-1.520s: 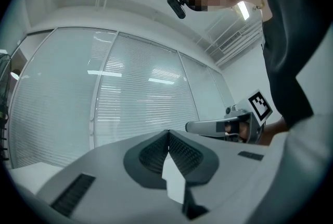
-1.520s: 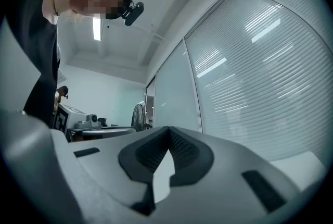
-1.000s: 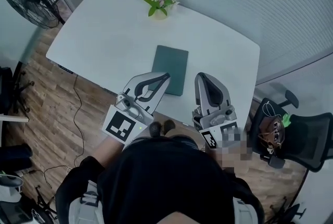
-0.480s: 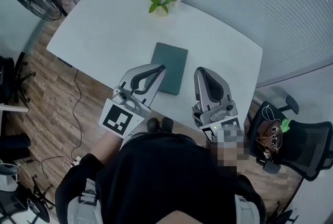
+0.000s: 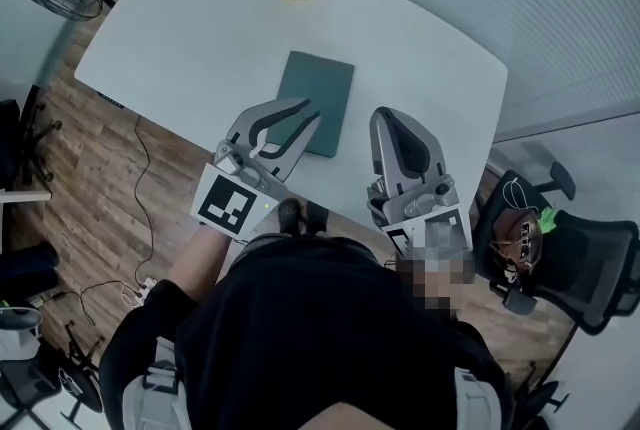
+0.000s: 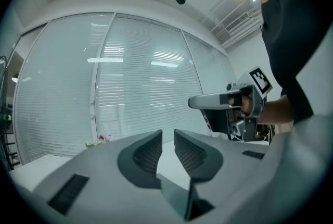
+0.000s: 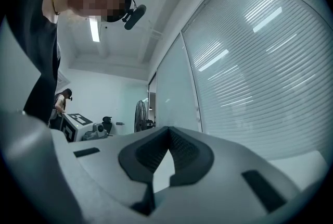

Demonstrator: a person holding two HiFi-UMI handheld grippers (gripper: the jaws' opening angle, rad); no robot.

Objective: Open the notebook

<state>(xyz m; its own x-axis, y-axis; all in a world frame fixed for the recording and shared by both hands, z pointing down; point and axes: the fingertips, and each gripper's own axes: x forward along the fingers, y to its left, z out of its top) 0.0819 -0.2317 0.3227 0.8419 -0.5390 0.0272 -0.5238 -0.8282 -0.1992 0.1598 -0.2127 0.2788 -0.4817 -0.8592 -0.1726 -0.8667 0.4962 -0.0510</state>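
While the closed notebook [image 5: 320, 88] lies flat on the white table [image 5: 190, 38], left gripper [image 5: 309, 112] level by its near edge, jaws opening, nothing between, right gripper [image 5: 394, 116] alongside, tips together, empty.

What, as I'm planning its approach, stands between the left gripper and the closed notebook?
Nothing visible does. The left gripper, its jaws opening with nothing between them, sits right by the notebook's left edge.
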